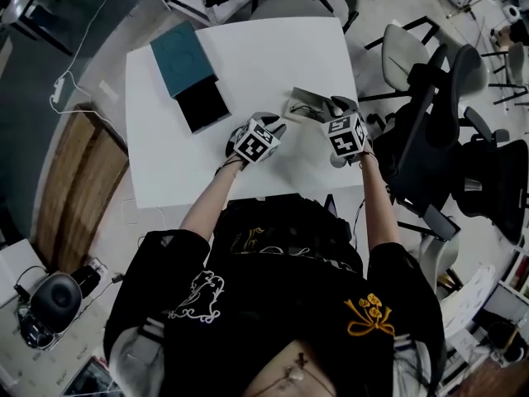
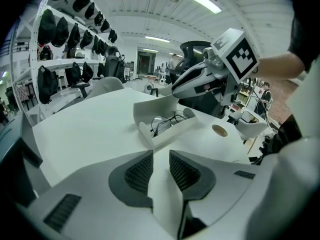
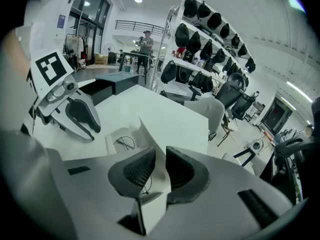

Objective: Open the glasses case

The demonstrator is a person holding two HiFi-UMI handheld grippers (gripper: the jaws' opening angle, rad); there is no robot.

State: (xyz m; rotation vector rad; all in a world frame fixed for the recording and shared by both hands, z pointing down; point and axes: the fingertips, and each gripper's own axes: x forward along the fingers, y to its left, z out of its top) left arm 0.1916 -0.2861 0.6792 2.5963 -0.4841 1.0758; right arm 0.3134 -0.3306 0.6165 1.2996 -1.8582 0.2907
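The white glasses case [image 1: 307, 106] lies open on the white table [image 1: 248, 56]. Thin wire glasses [image 2: 167, 120] rest in its tray [image 2: 170, 131]. The raised lid [image 3: 146, 134] stands between the jaws of my right gripper [image 3: 159, 166]. There is a gap round the lid, so the pads do not press on it, and this gripper is open. In the head view my right gripper [image 1: 337, 106] is at the case's right end. My left gripper [image 1: 277, 126] hovers just left of the case, a short way from it. Its jaws [image 2: 160, 166] are slightly apart with nothing between them.
A teal box [image 1: 183, 56] and a black box [image 1: 202, 104] lie at the table's far left. A small brown disc [image 2: 219, 130] sits on the table beside the case. Office chairs [image 1: 446, 106] crowd the table's right side. Shelves of dark helmets [image 2: 60, 29] line the wall.
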